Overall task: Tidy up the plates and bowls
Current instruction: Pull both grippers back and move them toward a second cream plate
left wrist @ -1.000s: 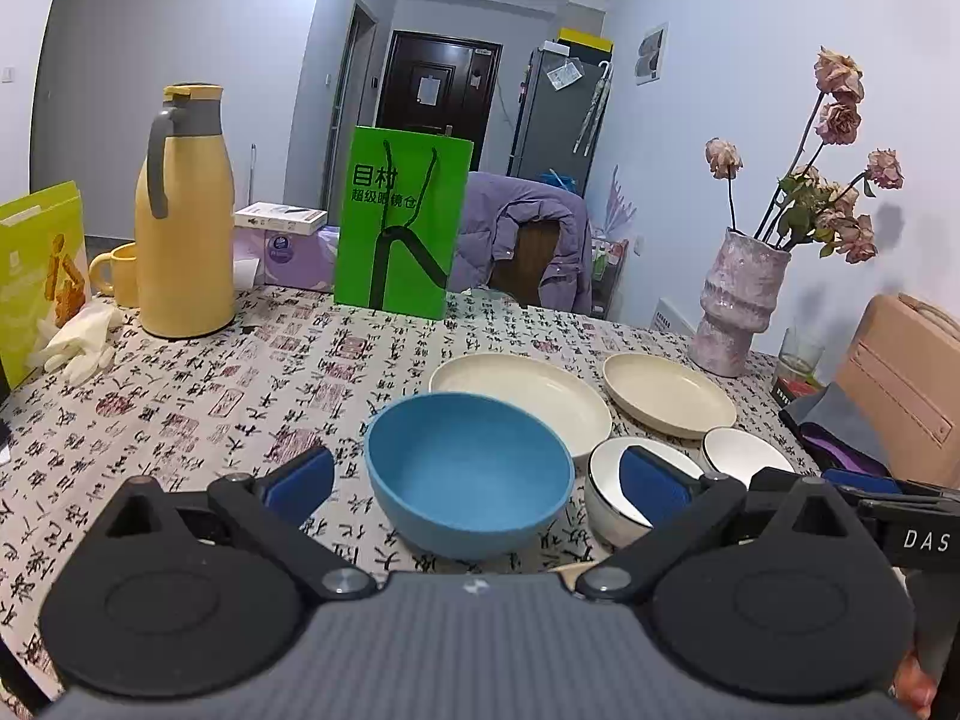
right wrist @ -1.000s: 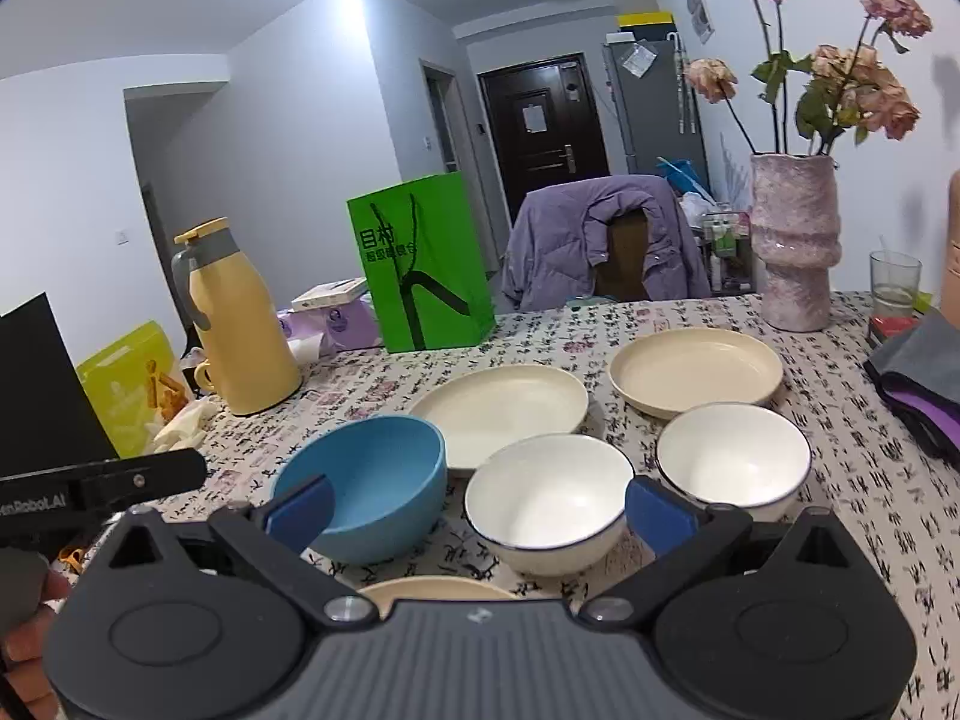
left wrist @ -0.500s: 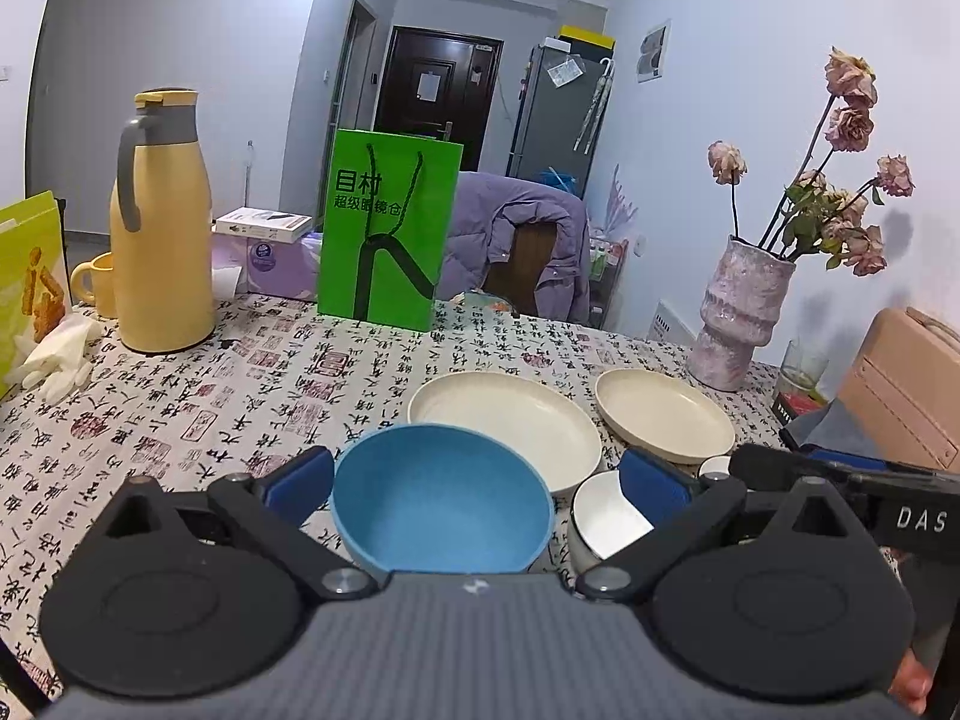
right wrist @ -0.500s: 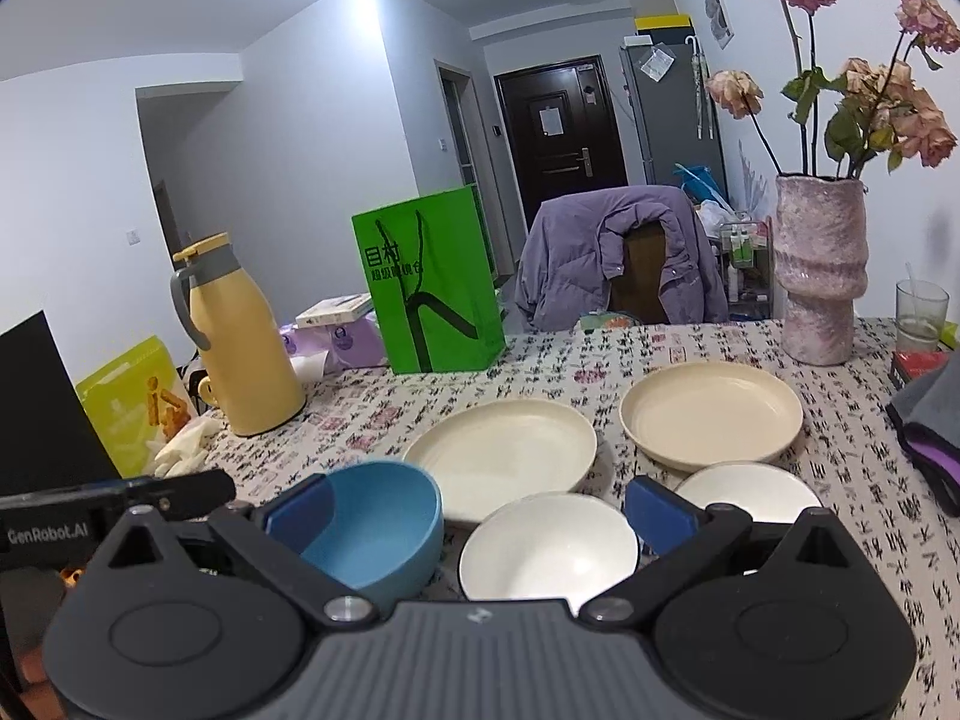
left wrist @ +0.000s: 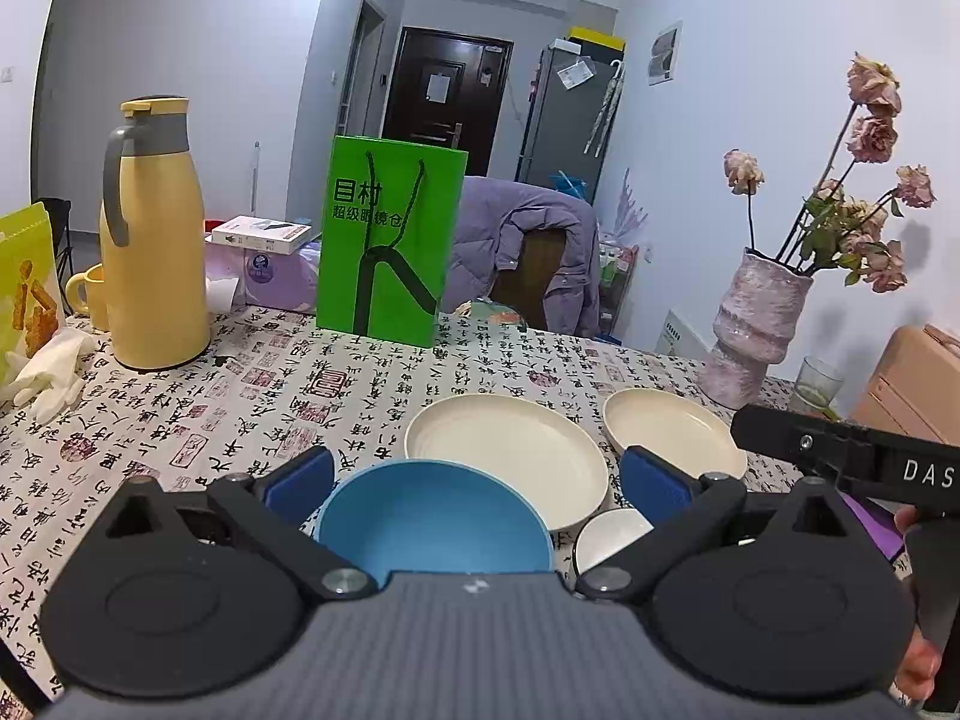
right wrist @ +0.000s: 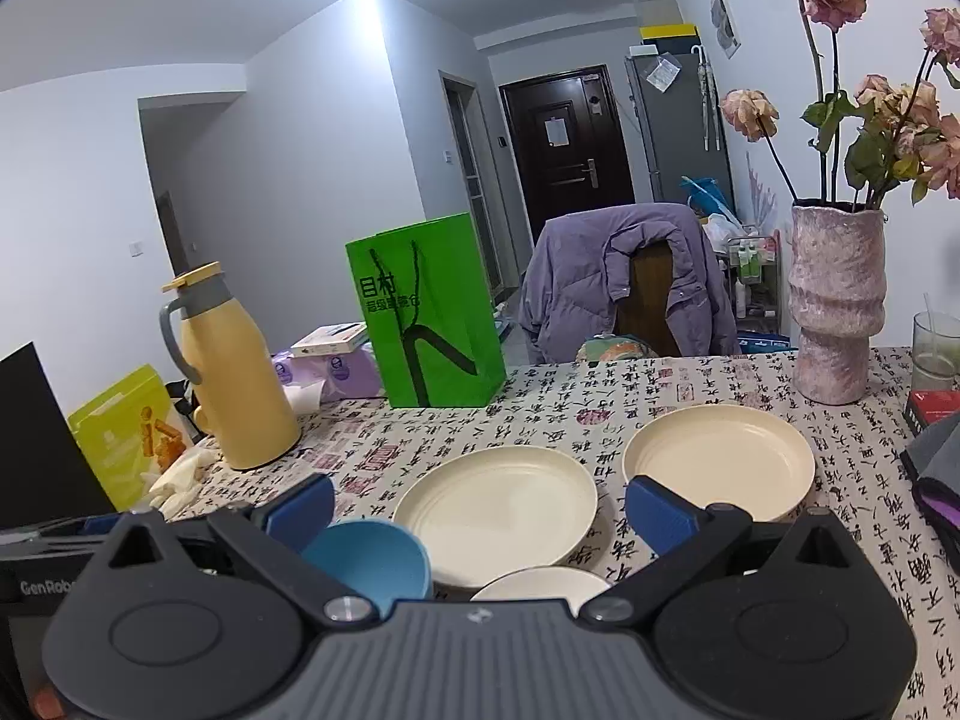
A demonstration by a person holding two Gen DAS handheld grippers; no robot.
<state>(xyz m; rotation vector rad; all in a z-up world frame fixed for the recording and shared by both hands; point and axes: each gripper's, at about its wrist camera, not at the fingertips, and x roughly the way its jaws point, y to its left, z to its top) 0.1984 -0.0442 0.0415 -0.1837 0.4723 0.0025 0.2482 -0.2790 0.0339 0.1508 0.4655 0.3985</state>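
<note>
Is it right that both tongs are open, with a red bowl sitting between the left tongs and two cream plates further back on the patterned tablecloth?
Not quite: the bowl between the left tongs is blue, not red, as the left wrist view shows. The rest holds: both the left and the right tongs are open, and two cream plates lie further back on the patterned tablecloth.

Left gripper (left wrist: 474, 474) fingers spread wide, right gripper (right wrist: 480, 501) likewise, side by side

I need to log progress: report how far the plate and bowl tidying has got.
Nothing looks stacked yet. The two cream plates lie side by side, and the blue bowl and white bowl sit apart. The left tongs and right tongs are open and empty. All the stacking is left.
</note>
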